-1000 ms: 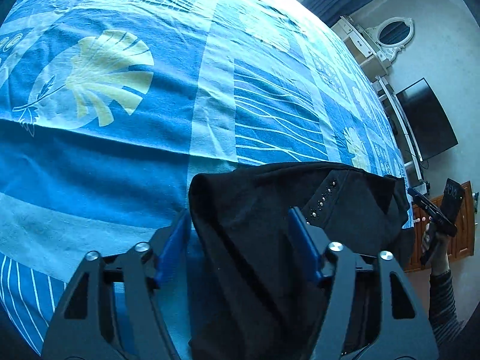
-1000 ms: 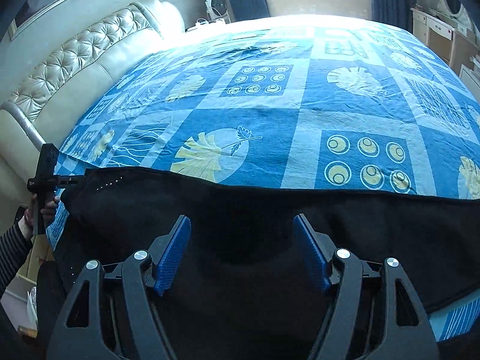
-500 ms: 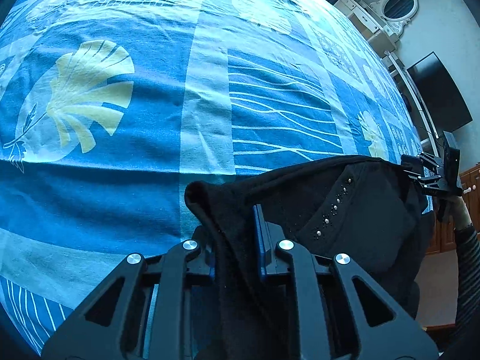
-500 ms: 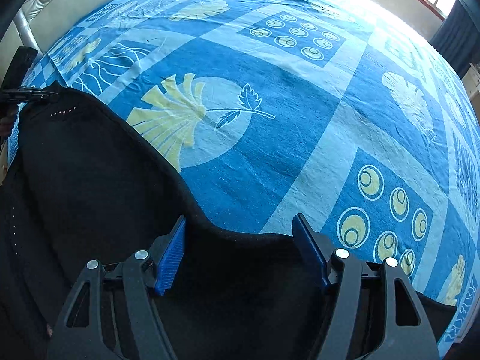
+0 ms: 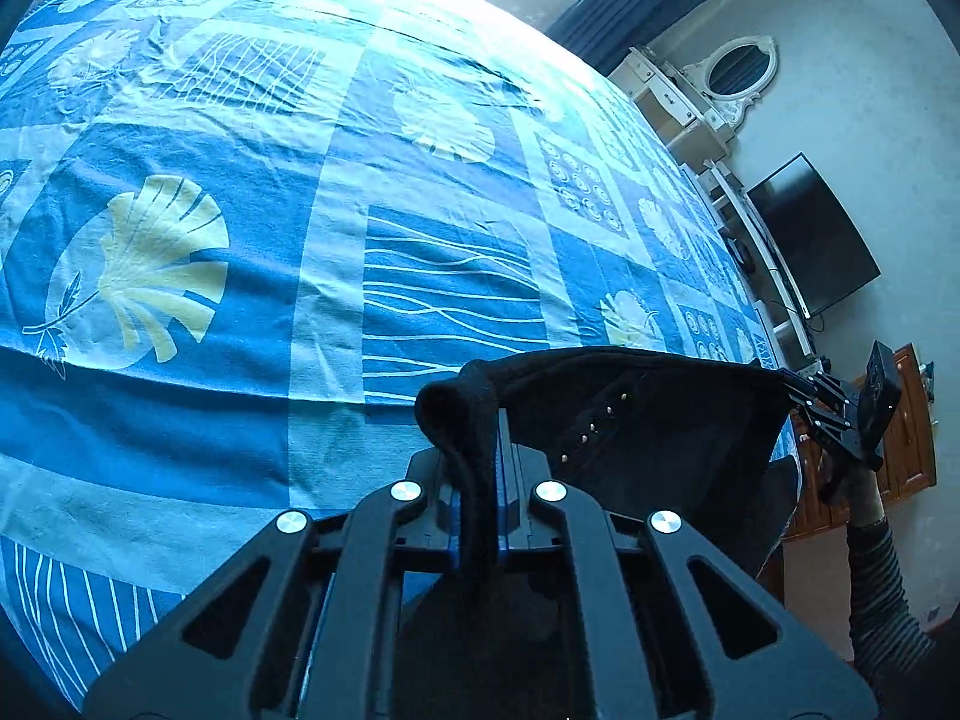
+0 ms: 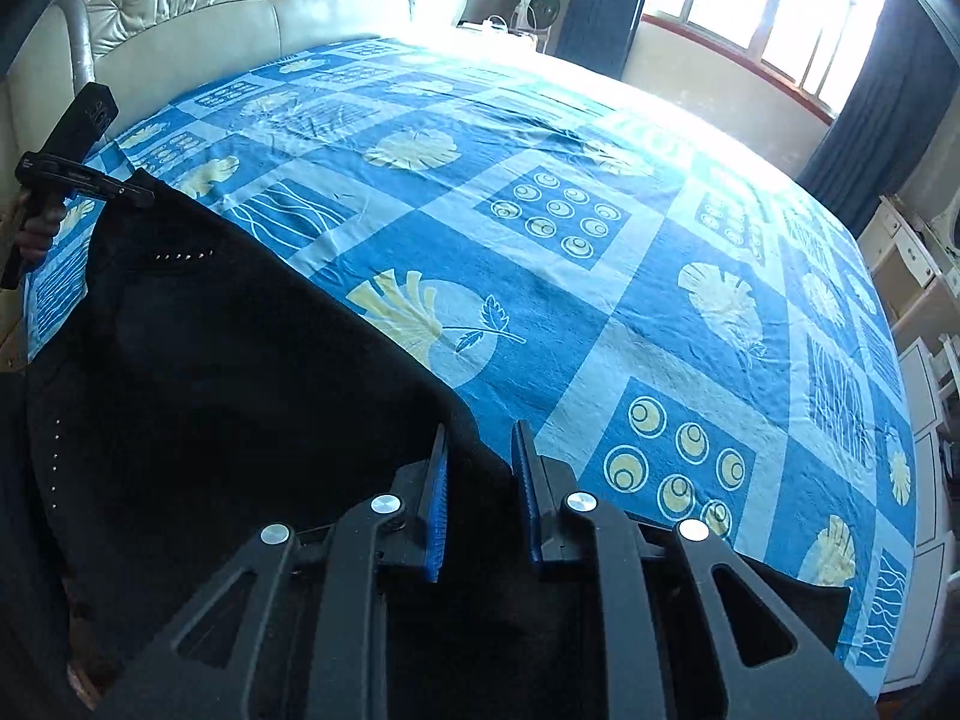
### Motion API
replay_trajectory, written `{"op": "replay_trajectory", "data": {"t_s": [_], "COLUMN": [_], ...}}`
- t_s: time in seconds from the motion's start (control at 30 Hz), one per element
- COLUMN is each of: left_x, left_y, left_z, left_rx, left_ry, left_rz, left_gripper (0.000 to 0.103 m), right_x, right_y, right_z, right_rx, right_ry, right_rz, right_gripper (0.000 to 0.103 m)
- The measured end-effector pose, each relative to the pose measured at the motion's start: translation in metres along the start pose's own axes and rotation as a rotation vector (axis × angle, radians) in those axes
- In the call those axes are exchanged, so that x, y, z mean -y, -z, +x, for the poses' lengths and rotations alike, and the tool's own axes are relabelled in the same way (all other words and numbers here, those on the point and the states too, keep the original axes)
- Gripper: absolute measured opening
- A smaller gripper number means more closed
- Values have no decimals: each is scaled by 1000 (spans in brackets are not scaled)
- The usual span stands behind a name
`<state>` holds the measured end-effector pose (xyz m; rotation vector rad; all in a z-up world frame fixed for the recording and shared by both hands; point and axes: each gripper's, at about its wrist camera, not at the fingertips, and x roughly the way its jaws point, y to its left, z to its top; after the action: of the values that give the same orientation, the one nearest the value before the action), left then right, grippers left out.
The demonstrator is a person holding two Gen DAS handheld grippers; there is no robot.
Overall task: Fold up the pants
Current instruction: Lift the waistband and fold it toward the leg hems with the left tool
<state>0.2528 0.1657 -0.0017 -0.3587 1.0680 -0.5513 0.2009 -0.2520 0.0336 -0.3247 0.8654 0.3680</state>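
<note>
Black pants point(image 5: 648, 420) with a row of small studs hang stretched between my two grippers above the blue patterned bed. My left gripper point(image 5: 477, 420) is shut on one bunched corner of the waist. In its view the right gripper point(image 5: 834, 414) grips the other end. In the right wrist view the pants point(image 6: 228, 396) fill the lower left. My right gripper point(image 6: 477, 450) has its blue pads nearly closed around the pants' edge. The left gripper point(image 6: 90, 180) shows at far left holding the cloth.
The bed point(image 5: 300, 210) has a blue bedspread with leaf and circle prints. A tufted cream headboard point(image 6: 240, 6) is at the back. A dresser with mirror point(image 5: 720, 84), a TV point(image 5: 810, 234) and a window point(image 6: 780, 18) line the room.
Both grippers went from wide open to closed on the pants, the left first, then the right. The pants' edge has lifted off the bed and stretched taut between them.
</note>
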Motion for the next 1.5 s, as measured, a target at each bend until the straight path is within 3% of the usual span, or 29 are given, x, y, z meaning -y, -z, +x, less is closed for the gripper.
{"op": "replay_trajectory", "data": {"t_s": [0.17,0.37,0.6,0.8,0.83,0.93,1.03,1.07,1.17,1.27,1.4,1.5], "left_x": [24,30,5,-4,-3,-3,-10,-13,-22,-22,-12,-10], "left_y": [34,94,158,186,190,199,210,213,224,231,235,232], "left_z": [-40,-71,-67,-50,-49,-54,-65,-71,-81,-85,-74,-66], "left_rx": [46,52,-12,-82,-88,-77,-58,-42,-26,-9,-9,3], "left_ry": [69,84,66,25,12,-10,-22,-16,5,55,104,152], "left_rz": [31,25,-60,-77,-72,-73,-115,-135,-199,-258,-308,-364], "left_gripper": [7,7,8,12,14,27,62,62,62,62,62,62], "right_x": [-32,-73,-99,-114,-115,-117,-121,-120,-109,-90,-77,-81], "right_y": [41,94,146,169,172,176,180,182,190,195,200,201], "right_z": [-46,-66,-49,-41,-41,-45,-54,-57,-66,-75,-79,-66], "right_rx": [58,58,-28,-61,-58,-64,-62,-67,-78,-41,37,35], "right_ry": [49,93,57,69,70,57,61,65,8,-93,-331,-478], "right_rz": [-17,-46,0,18,29,51,48,58,160,356,639,783], "right_gripper": [19,19,19,22,23,41,62,66,66,66,66,66]}}
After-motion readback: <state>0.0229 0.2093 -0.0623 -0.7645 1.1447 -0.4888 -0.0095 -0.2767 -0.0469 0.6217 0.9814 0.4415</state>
